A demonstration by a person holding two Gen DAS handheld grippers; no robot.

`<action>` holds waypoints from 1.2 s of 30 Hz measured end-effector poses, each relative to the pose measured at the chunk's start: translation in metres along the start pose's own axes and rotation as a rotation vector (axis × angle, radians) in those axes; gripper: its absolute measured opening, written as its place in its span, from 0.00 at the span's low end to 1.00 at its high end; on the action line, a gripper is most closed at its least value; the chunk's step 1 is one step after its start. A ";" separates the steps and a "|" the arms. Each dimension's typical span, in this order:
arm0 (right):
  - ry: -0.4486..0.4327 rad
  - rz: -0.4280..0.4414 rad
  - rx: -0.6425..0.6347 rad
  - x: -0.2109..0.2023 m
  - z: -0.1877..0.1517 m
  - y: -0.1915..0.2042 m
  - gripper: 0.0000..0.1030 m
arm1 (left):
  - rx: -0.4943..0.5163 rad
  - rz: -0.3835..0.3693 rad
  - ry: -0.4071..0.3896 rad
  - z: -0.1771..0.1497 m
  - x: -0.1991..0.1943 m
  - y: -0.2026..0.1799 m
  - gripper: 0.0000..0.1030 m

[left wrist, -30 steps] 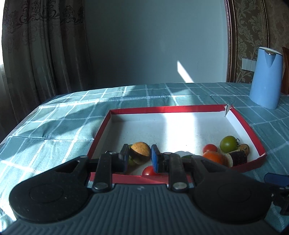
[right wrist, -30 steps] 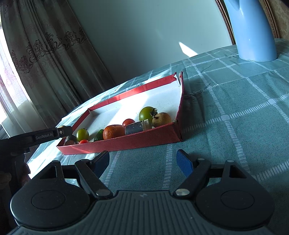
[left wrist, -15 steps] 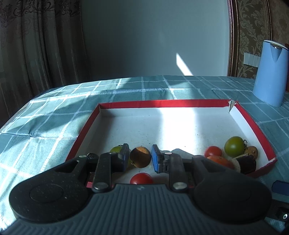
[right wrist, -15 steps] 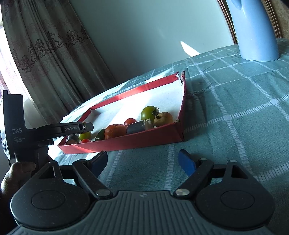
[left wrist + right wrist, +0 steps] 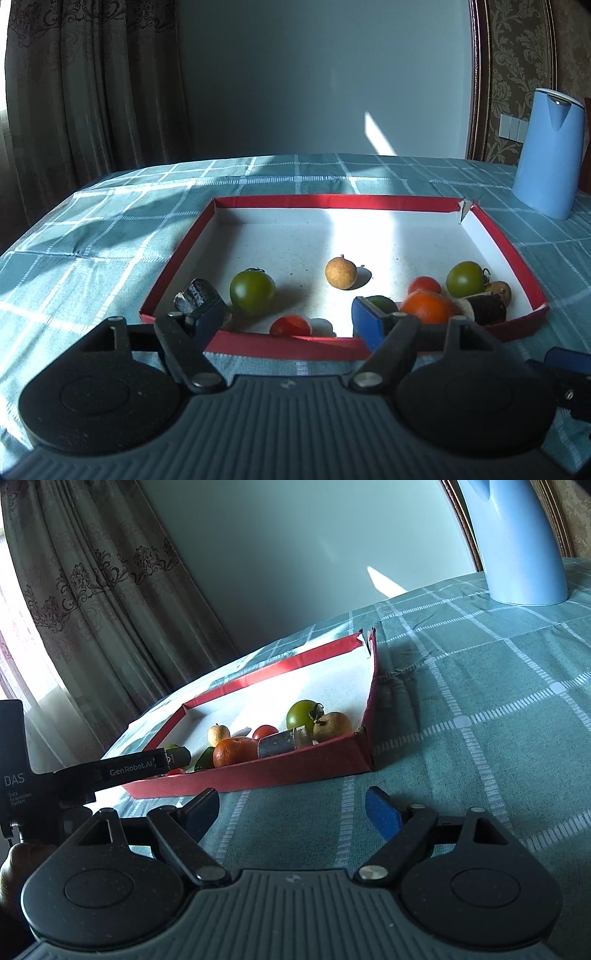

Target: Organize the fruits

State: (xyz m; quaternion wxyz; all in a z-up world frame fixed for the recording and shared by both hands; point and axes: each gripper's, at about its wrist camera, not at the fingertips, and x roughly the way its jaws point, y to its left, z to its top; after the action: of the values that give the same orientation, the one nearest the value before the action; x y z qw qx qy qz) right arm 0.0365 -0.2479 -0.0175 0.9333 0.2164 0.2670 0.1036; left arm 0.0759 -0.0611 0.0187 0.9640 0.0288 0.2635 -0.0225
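Fingers of the left gripper are spreading apart over the near rim of the red tray with nothing gripped; a small red tomato sits low between them, half hidden behind the tray's front wall. Its right finger covers most of a dark green fruit. Clear of both fingers, the tan round fruit rests alone on the sunlit white floor of the tray. A green tomato lies near the left finger, beside a dark cut stub that is hard to identify. At the right corner an orange, another red tomato, a second green tomato and a dark cylinder crowd together, overlapping. Right gripper fingers stand wide and empty above the checked bench. The blue kettle is cut off at the top.
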 end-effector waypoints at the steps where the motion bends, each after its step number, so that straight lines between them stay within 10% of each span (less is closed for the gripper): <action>1: -0.007 -0.004 -0.004 -0.001 0.000 0.001 0.84 | 0.002 0.001 -0.016 -0.003 -0.007 0.000 0.85; 4: -0.027 -0.040 -0.027 -0.004 0.000 0.005 0.84 | 0.019 0.017 -0.054 -0.010 -0.027 -0.002 0.99; 14: -0.105 -0.266 -0.206 -0.001 -0.014 0.067 0.84 | -0.038 0.042 0.004 -0.032 -0.046 0.016 1.00; 23: -0.107 -0.259 -0.249 0.014 -0.020 0.099 0.85 | -0.075 0.113 -0.007 -0.041 -0.053 0.043 1.00; 36: -0.150 -0.243 -0.252 0.004 -0.024 0.104 0.85 | -0.135 0.028 -0.046 -0.042 -0.056 0.058 1.00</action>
State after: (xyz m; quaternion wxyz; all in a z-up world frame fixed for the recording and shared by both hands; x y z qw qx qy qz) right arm 0.0191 -0.1461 0.0105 0.9760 0.0712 0.2058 0.0062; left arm 0.0097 0.0011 0.0141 0.9698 -0.0329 0.2416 0.0082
